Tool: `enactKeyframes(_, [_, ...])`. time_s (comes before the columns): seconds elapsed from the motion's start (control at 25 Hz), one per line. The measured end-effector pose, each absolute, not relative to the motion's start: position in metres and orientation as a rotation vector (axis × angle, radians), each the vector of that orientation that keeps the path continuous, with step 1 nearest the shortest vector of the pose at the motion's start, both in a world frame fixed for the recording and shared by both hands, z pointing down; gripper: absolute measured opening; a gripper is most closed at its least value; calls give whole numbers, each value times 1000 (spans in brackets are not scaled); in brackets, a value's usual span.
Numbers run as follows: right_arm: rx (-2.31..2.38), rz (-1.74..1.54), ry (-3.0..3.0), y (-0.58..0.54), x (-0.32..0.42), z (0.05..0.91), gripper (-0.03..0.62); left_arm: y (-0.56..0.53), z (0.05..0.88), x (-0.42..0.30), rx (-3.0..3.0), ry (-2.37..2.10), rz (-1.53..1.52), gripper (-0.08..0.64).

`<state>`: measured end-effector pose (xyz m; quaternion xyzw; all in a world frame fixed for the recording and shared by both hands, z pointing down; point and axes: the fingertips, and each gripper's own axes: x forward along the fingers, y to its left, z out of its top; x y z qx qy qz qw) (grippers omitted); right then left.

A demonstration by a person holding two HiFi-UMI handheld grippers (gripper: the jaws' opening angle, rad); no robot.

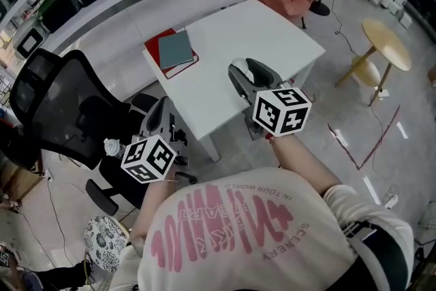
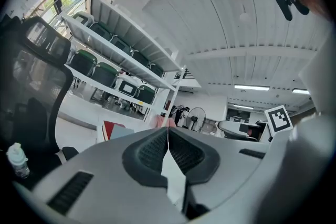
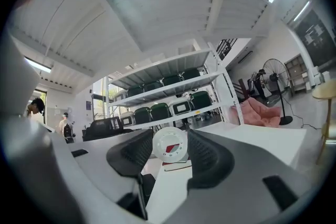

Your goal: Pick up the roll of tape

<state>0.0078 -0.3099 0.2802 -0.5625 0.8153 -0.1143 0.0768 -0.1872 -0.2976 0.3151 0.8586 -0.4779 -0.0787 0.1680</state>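
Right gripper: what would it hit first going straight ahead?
Apart from the roll of tape gripped in the right gripper, the path looks free over the white table toward the shelving; depth unclear.

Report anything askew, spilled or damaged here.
Nothing stands out. The roll of tape sits squarely between the right gripper's pads, the two books lie neatly stacked at the white table's corner, and nothing looks spilled or broken.
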Motion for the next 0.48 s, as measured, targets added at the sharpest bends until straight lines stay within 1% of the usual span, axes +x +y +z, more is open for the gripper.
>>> enactKeyframes(0.48, [-1759, -321, 2421, -252, -8, 288, 221, -251, 320, -200, 2458, -1282, -224, 25])
